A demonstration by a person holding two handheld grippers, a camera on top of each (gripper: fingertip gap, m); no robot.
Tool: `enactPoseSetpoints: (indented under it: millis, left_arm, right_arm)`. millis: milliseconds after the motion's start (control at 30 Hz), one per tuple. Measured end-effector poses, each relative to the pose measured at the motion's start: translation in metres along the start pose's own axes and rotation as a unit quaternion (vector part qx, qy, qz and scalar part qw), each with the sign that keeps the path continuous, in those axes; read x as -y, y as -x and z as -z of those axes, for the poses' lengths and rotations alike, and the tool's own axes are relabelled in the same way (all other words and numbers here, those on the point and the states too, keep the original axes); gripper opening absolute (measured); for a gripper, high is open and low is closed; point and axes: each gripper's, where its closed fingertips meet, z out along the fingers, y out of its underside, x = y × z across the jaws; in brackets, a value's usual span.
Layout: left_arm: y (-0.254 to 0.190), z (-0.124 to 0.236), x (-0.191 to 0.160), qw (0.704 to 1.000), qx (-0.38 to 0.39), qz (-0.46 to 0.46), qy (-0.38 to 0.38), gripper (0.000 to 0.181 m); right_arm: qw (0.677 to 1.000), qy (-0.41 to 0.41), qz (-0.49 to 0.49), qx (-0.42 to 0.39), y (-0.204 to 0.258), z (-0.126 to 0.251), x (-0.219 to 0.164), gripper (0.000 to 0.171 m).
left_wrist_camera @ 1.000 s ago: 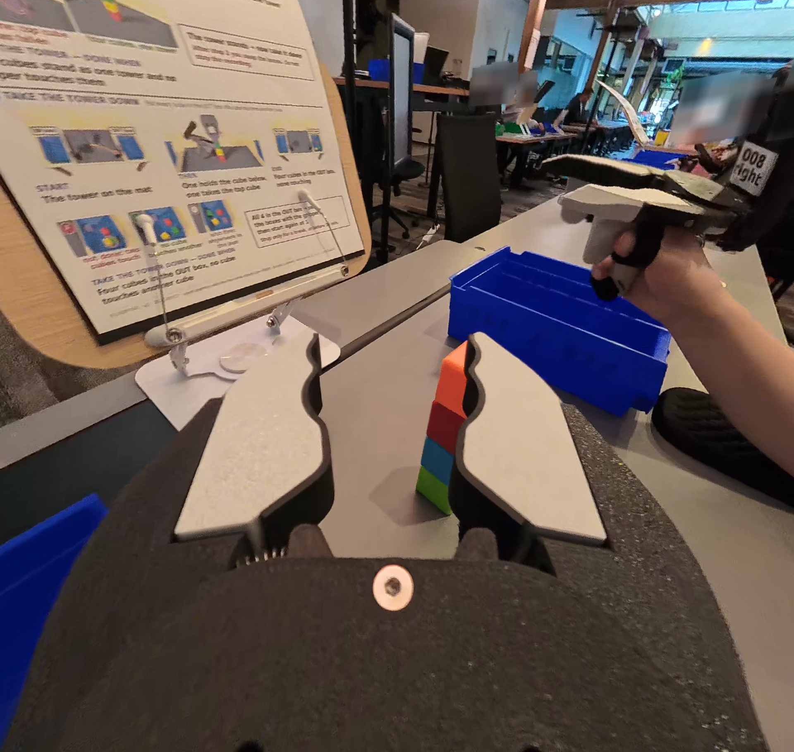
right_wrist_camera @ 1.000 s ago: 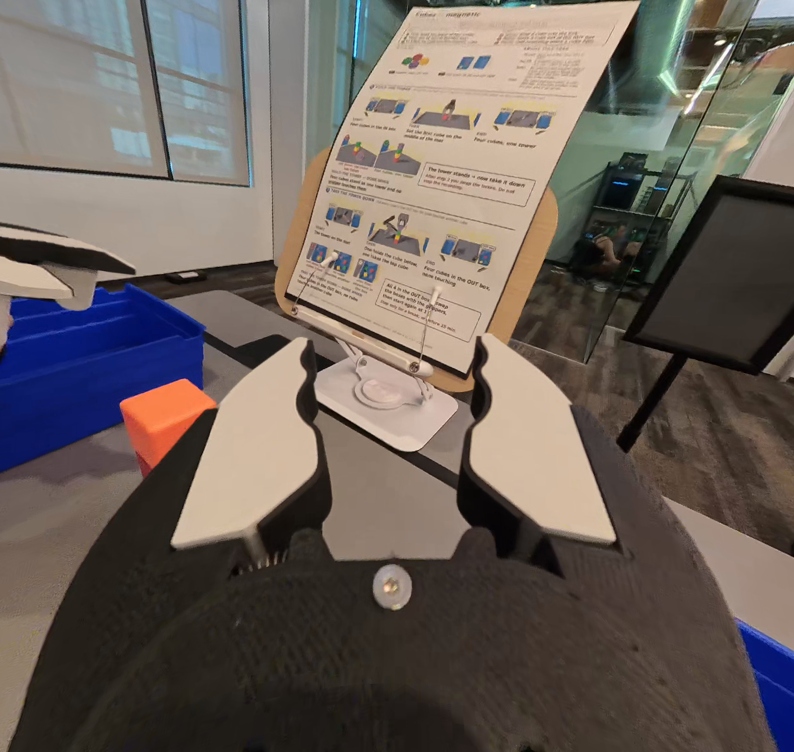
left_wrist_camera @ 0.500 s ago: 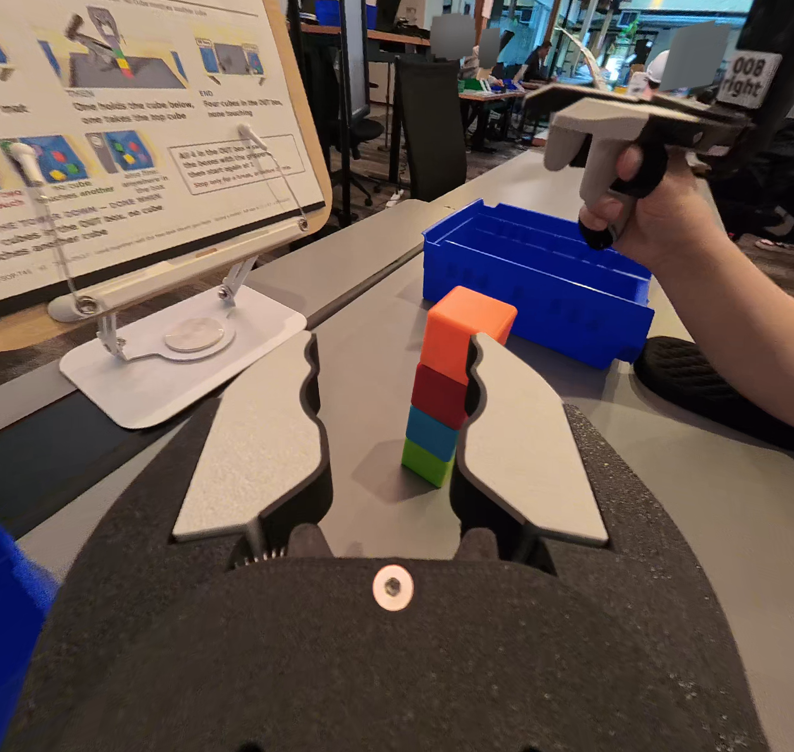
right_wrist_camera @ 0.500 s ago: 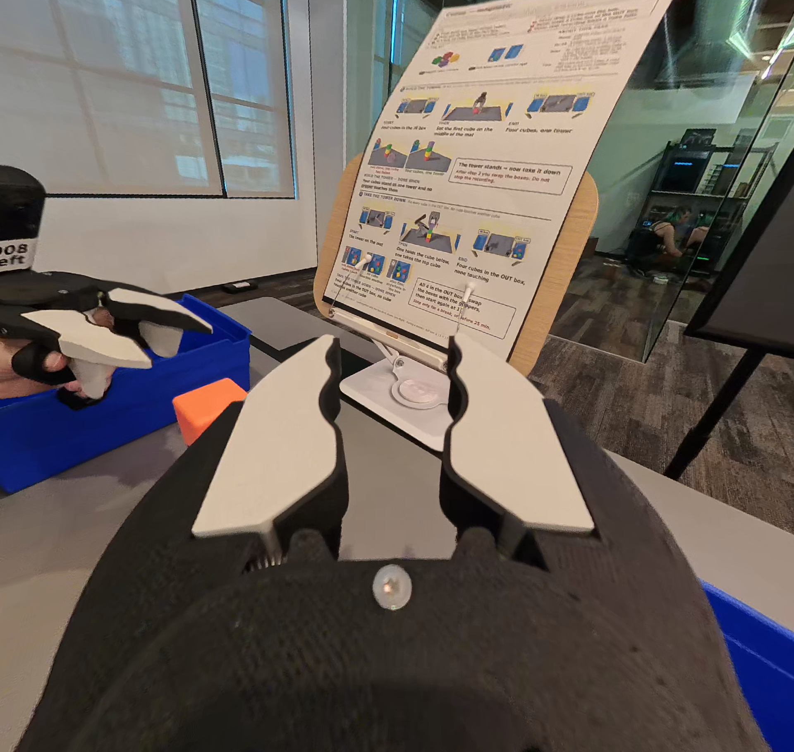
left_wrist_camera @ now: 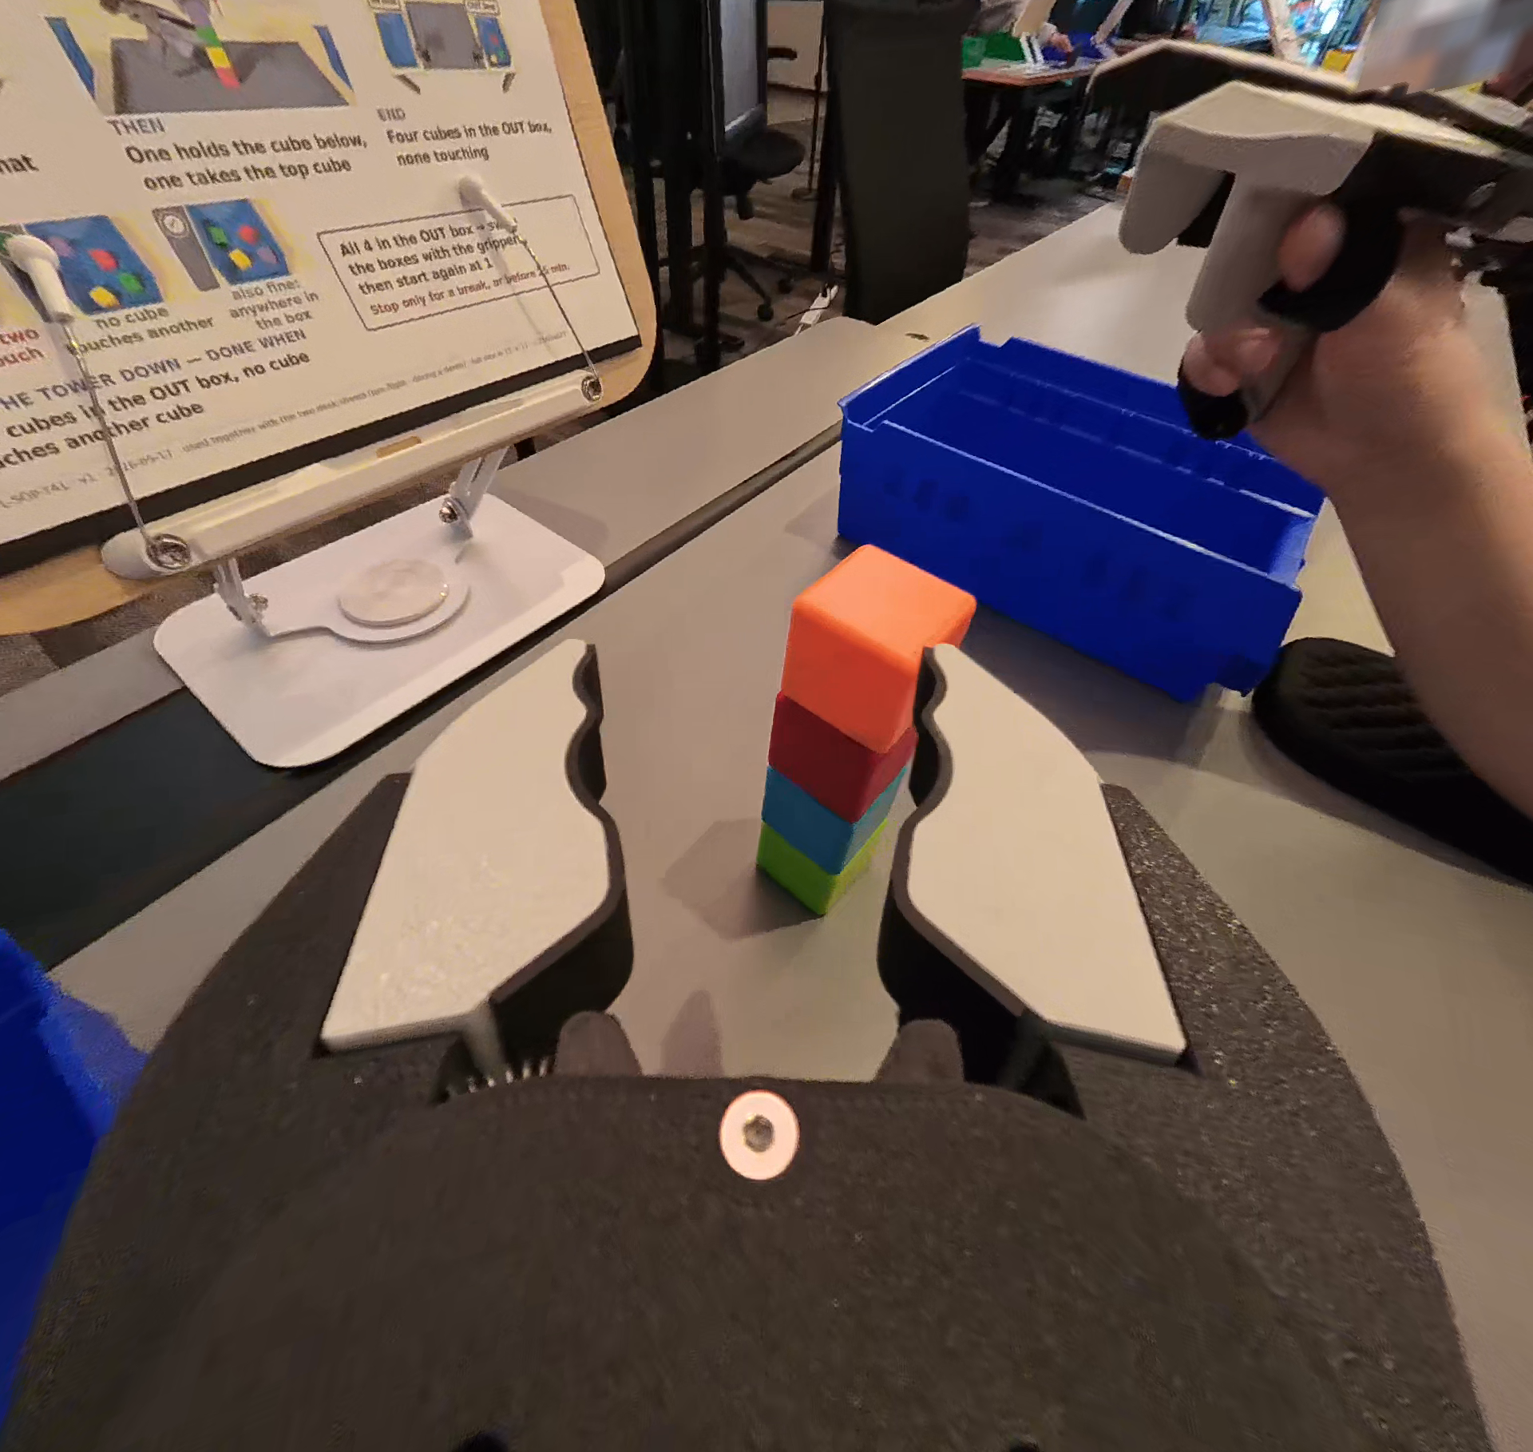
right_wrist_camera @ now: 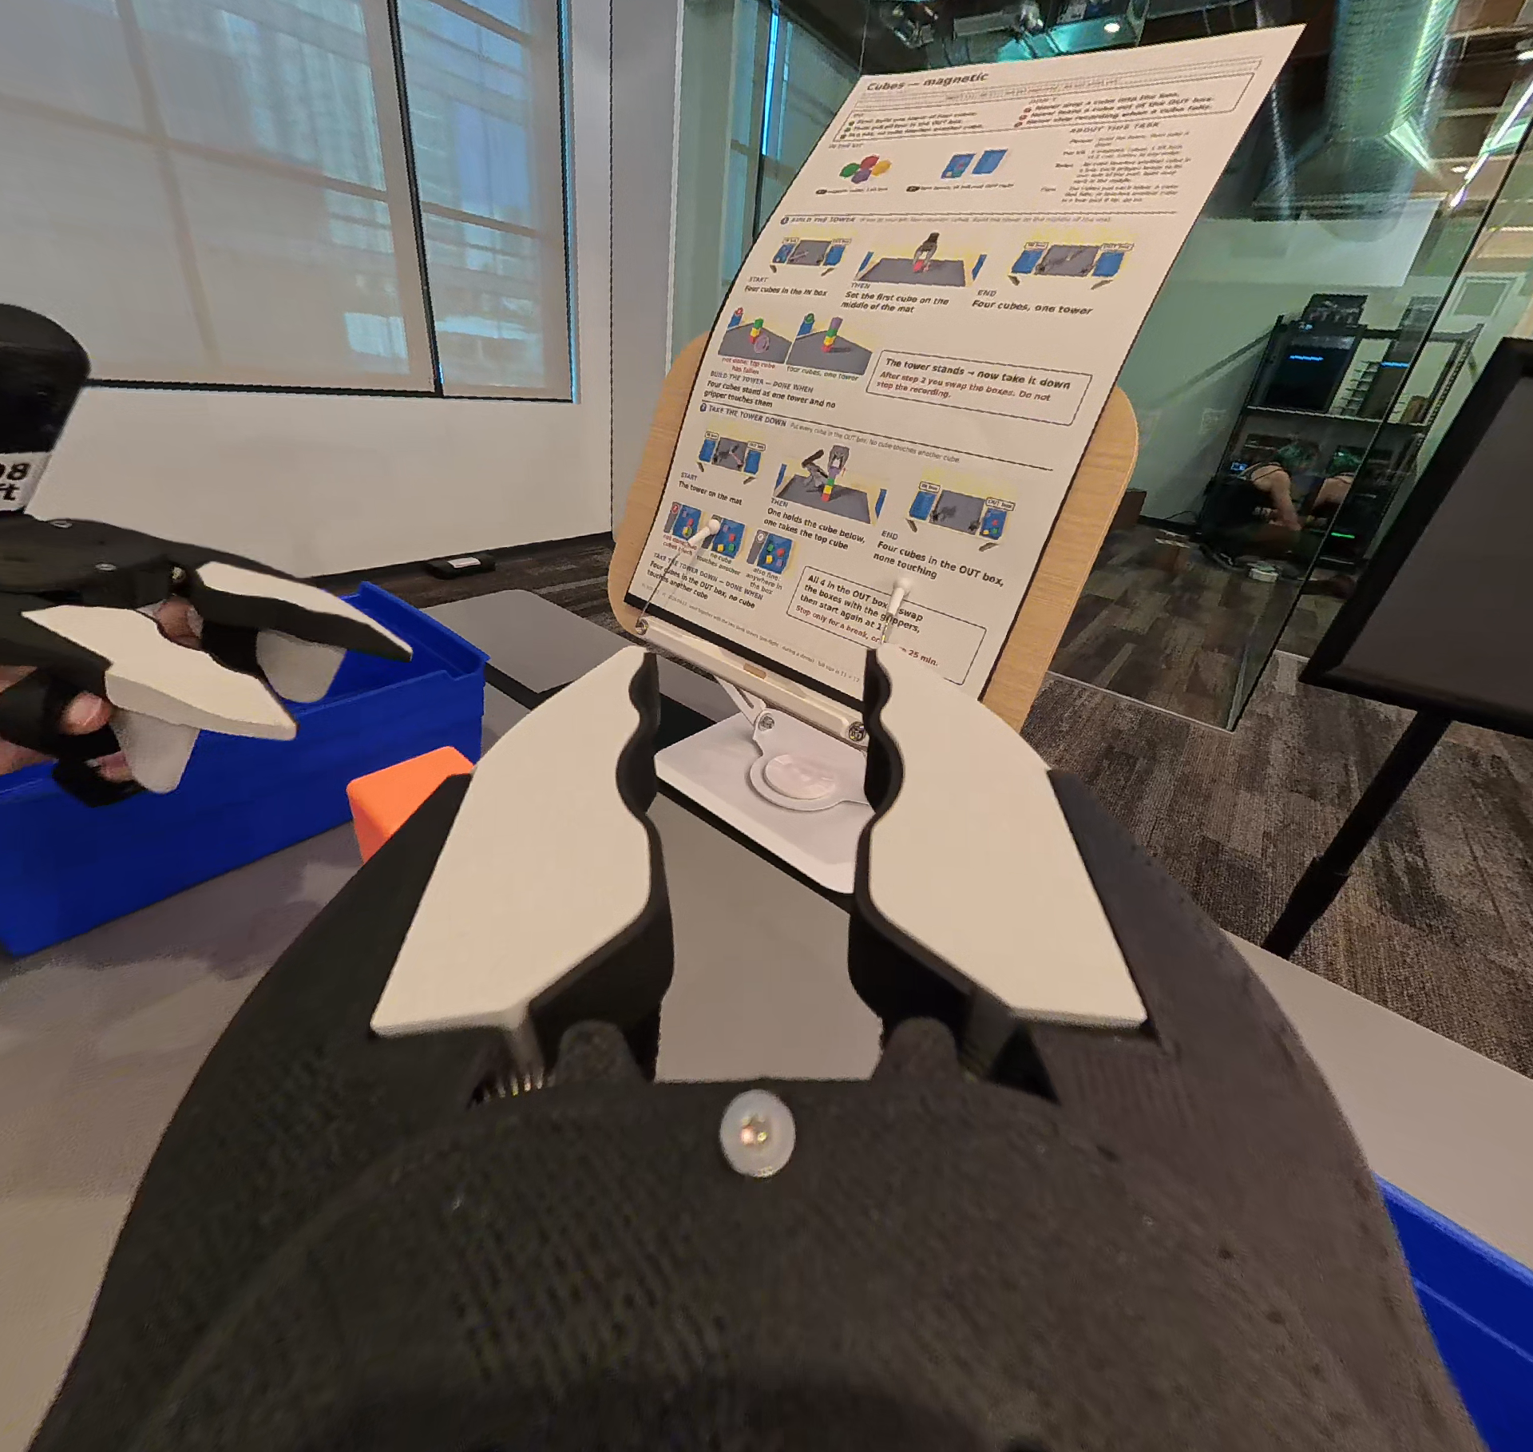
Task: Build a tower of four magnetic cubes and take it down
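4-cube tower (left_wrist_camera: 838, 757) (orange on red on blue on green) stands mid-surface (left_wrist_camera: 1244, 956) near the blue bin (left_wrist_camera: 1070, 524), left gripper (left_wrist_camera: 755, 665) wide open, empty, tower just ahead between its fingers, right gripper (right_wrist_camera: 755, 698) part open, empty, raised beside the tower.

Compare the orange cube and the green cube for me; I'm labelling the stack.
The orange cube tops the tower with its upper face bare; the green cube is the base, resting on the table under the others. Orange sits slightly twisted against the stack; green looks aligned with it. Both look the same size.
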Motion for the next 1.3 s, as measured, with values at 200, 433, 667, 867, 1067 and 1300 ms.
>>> enactPoseSetpoints:
  millis: [200, 433, 667, 867, 1067, 1300]
  left_arm:
    - [-0.006, -0.015, -0.002, 0.999, 0.001, 0.032, -0.044, 0.078]
    - [-0.031, -0.032, -0.006, 0.994, -0.062, 0.048, -0.082, 0.08]
    - [-0.038, -0.03, -0.004, 0.991, -0.046, -0.055, -0.109, 0.08]
    - [-0.035, -0.039, -0.013, 0.994, -0.03, -0.009, -0.109, 0.089]
    - [-0.032, -0.043, -0.014, 0.991, 0.01, -0.022, -0.133, 0.087]
    - [-0.034, -0.049, -0.028, 0.989, -0.014, -0.033, -0.144, 0.083]
  right_arm:
    - [1.0, 0.003, 0.005, 0.0, 0.0, 0.001, 0.0, 0.048]
    - [1.0, 0.005, -0.001, 0.001, -0.003, 0.002, -0.001, 0.048]
    - [1.0, 0.003, 0.002, 0.0, -0.004, 0.004, 0.002, 0.048]
    - [1.0, 0.008, 0.005, 0.001, -0.003, 0.002, 0.0, 0.048]
    - [1.0, 0.017, 0.016, 0.0, -0.001, -0.001, -0.004, 0.048]
    - [1.0, 0.019, 0.018, 0.003, 0.001, -0.002, -0.006, 0.048]
